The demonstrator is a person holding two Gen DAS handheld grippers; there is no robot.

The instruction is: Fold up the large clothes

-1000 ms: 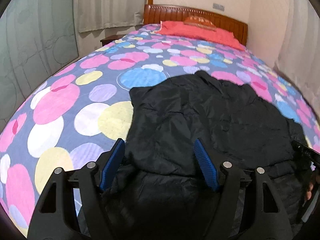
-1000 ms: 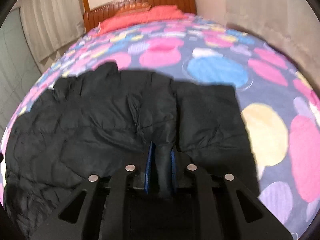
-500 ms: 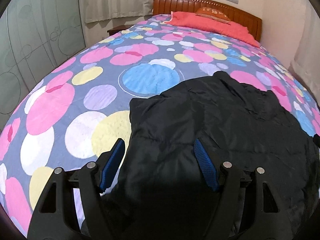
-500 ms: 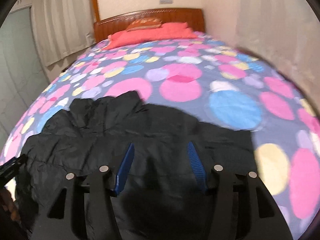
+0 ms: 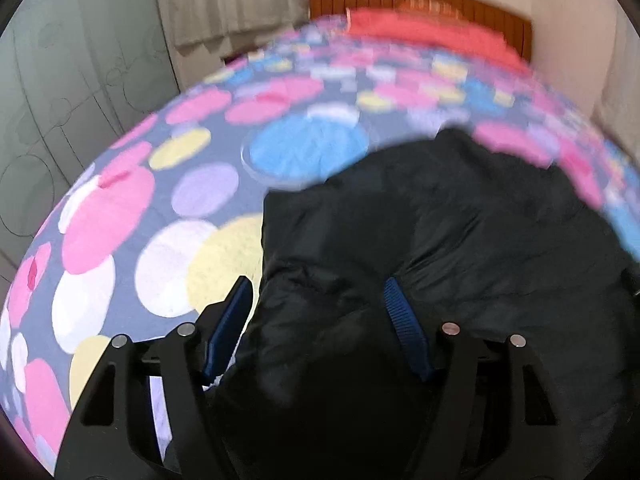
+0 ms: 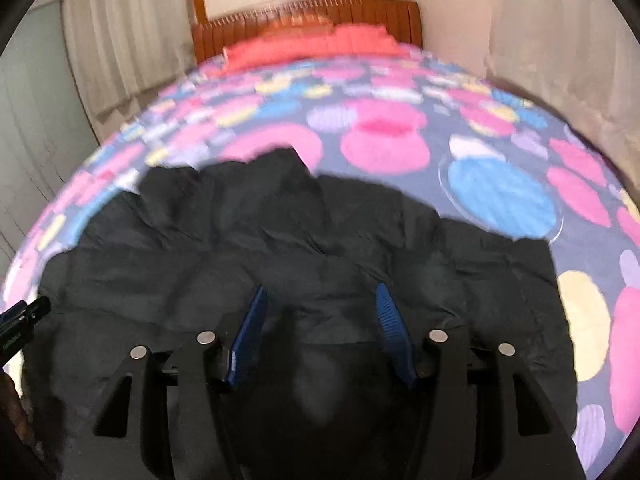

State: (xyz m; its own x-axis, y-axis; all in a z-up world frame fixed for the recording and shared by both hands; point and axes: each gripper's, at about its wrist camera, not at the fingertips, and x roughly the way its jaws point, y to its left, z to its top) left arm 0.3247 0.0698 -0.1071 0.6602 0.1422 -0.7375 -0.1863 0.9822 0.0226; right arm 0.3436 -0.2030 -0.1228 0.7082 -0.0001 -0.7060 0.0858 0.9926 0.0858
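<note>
Both grippers hang over the near end of the black jacket, which lies spread on the spotted quilt, its long axis running away from the fingers toward the headboard and the red pillow.

Right gripper: jaws spread, nothing pinched. They have just been opening, and the puffy fold between the blue pads sits loose, no pad pressing on it.

Left gripper: spread as well, and here is the relation that matters. It straddles the jacket's left edge: the left pad is over bare quilt, just outside the edge, while the right pad is over the cloth. That edge runs straight ahead from between the fingers.

The right gripper sits further in, over the body of the jacket, with the right edge lying off to its right, near the yellow spot. The left gripper's tip shows at the far left of the right wrist view, so the two hands flank the near end.

My read: a fold has just been let go, and the left hand is the better placed of the two for an edge grab; the right must shift outward first. Both views are motion-blurred, so the finer creases are unclear.
</note>
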